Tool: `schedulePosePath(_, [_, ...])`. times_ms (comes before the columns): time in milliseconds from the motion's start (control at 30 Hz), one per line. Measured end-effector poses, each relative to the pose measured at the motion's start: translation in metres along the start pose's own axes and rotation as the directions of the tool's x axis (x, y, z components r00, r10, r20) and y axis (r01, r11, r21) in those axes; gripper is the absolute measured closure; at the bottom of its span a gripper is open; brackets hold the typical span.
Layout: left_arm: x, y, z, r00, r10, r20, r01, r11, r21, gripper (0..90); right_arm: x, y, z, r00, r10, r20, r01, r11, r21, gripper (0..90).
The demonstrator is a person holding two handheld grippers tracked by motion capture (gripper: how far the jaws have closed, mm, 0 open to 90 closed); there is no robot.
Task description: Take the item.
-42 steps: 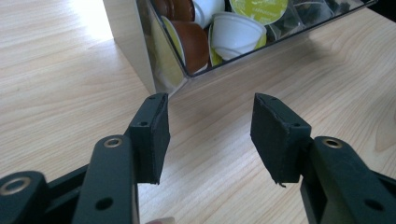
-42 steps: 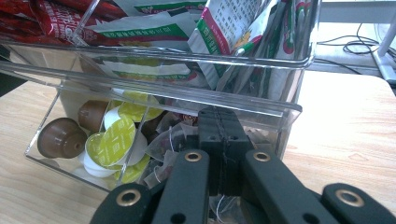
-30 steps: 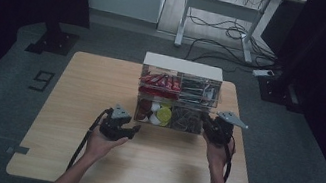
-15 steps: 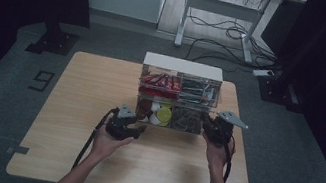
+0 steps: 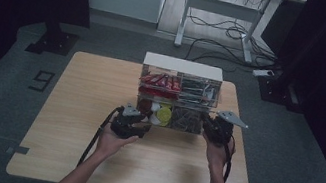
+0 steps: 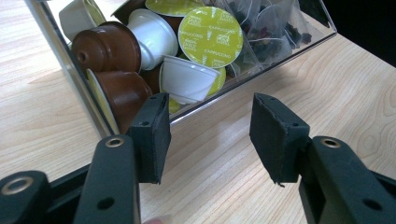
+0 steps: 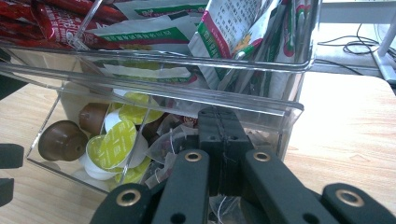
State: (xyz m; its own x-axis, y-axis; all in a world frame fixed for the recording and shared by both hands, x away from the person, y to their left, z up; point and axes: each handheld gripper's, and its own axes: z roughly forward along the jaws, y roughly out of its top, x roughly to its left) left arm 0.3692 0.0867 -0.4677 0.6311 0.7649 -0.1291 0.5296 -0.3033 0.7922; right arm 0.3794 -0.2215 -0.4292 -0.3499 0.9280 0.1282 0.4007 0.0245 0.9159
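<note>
1. Hovering low over the wooden table (image 5: 73, 101), the left gripper (image 6: 208, 128) has its two black jaws spread wide with bare tabletop between them, gripping nothing.
2. Just past those jaws sits the front lower corner of the clear plastic organizer (image 6: 187, 114), and the left jaw's tip is right up at its edge (touching or not, I can't tell).
3. Inside that lower left compartment is a heap of coffee capsules (image 6: 187, 56): brown ones, white ones, and yellow-green lids facing out.
4. Over on the other side, the right gripper (image 7: 219, 140) has its pads pressed flat together, with nothing visible between them, at the front of the lower right compartment.
5. That compartment holds tea bags (image 7: 173, 135) in clear pouches.
6. Above, the upper tier carries red stick sachets (image 7: 51, 18) on the left and green-and-white packets (image 7: 233, 32) on the right.
7. From the high view, both hands sit at the near face of the organizer, which stands at the middle of the table towards its far edge; the left hand (image 5: 112, 138) and right hand (image 5: 216, 149) are well apart.
</note>
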Motion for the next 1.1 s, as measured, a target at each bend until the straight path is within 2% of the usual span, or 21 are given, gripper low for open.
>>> schedulePosePath(633, [-0.008,0.014,0.014,0.9998,0.019,-0.009,-0.019,0.9998,-0.007,48.7,0.0,0.002,0.0,1.0,-0.009,0.001,0.009,1.0,0.007,89.3])
schedulePosePath(1100, [-0.009,0.017,0.03,0.9994,0.033,0.0,-0.033,0.9994,-0.002,47.6,0.0,0.003,0.001,1.0,-0.007,-0.001,0.007,1.0,0.008,89.3])
